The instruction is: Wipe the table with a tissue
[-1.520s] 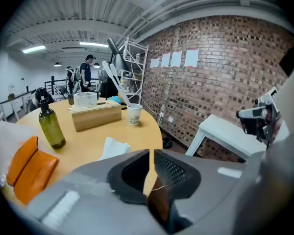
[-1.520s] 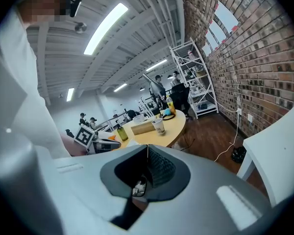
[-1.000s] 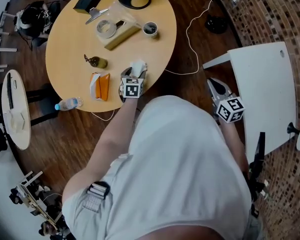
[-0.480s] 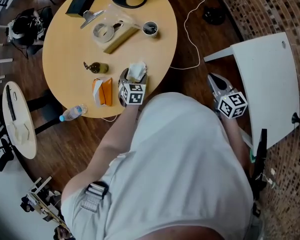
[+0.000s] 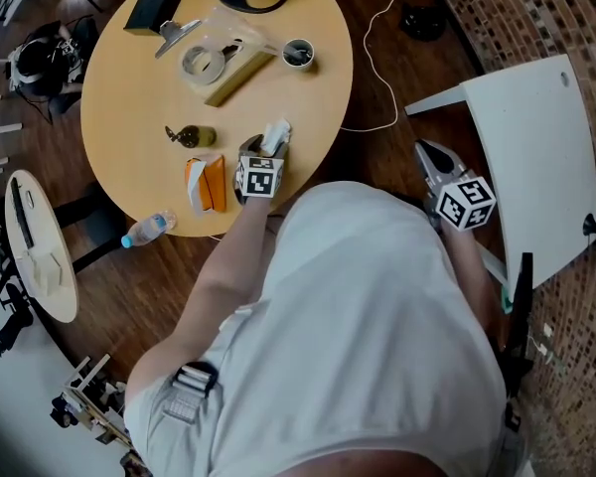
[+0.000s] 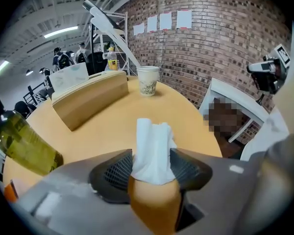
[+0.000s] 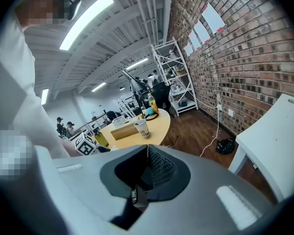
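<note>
The left hand-held gripper (image 6: 152, 168) holds the white tissue (image 6: 153, 148) upright between its two ribbed pads, which press on it from both sides at a medium gap; the jaws have just been closing on it, low over the near edge of the round worktop (image 5: 149, 87). Ahead of this hand-held gripper stand a paper cup (image 6: 148, 81) and a long wooden box (image 6: 90, 99), with a green bottle (image 6: 22, 146) to its left. The right hand-held gripper (image 7: 147, 165) is empty with its jaws fully together, well clear of the worktop and beside a white table (image 5: 536, 167).
</note>
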